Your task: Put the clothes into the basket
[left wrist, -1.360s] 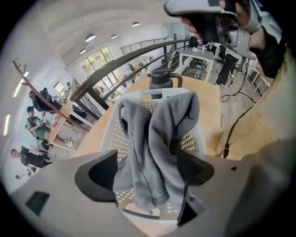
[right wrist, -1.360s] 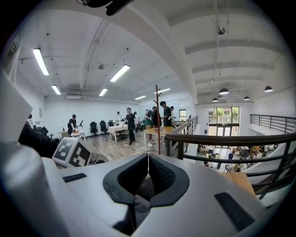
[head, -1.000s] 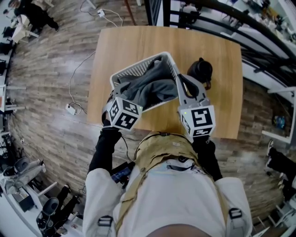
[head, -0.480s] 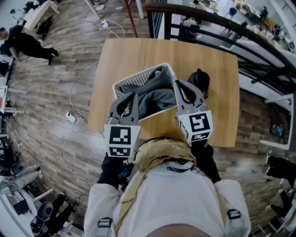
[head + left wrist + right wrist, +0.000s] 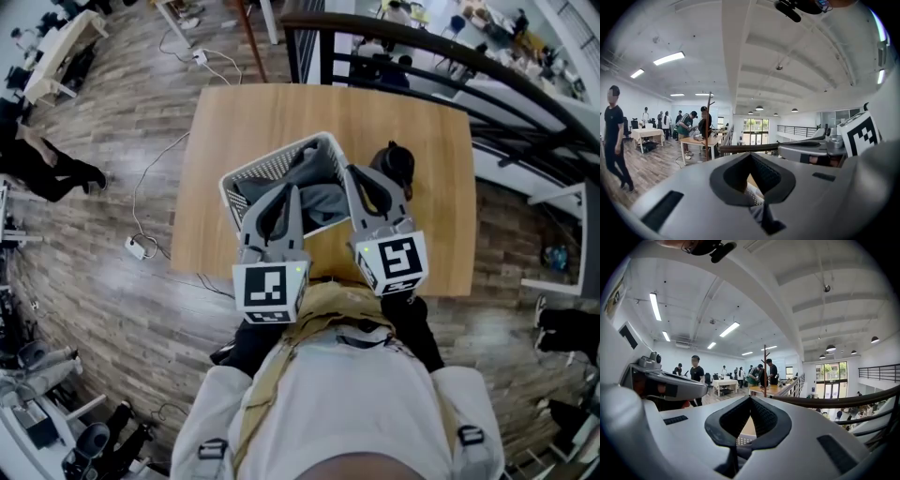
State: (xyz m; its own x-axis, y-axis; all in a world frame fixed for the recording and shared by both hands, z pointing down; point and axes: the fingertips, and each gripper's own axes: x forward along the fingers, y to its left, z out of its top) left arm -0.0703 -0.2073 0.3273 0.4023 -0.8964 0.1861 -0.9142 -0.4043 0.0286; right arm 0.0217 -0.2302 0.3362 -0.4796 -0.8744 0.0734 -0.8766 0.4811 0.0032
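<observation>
A white mesh basket point(image 5: 246, 176) stands on the wooden table point(image 5: 234, 112), with grey clothes point(image 5: 323, 195) heaped inside. A dark bundled item point(image 5: 399, 163) lies on the table just right of the basket. My left gripper point(image 5: 292, 191) hangs level over the basket's near side, shut with nothing in it. In the left gripper view its jaws point(image 5: 751, 155) meet at the tips, with basket mesh point(image 5: 751, 191) and grey cloth point(image 5: 762, 214) below them. My right gripper point(image 5: 352, 174) is at the basket's right edge, also shut and empty. Its jaws point(image 5: 750, 398) meet too.
A dark railing point(image 5: 422, 56) runs behind the table. A cable and power strip point(image 5: 136, 247) lie on the wood floor at the left. Several people stand at a far table point(image 5: 696, 139) in the room beyond.
My left gripper has risen from the basket's near-left corner, turned level and closed. It now sits beside the right gripper. The right gripper rose slightly.
</observation>
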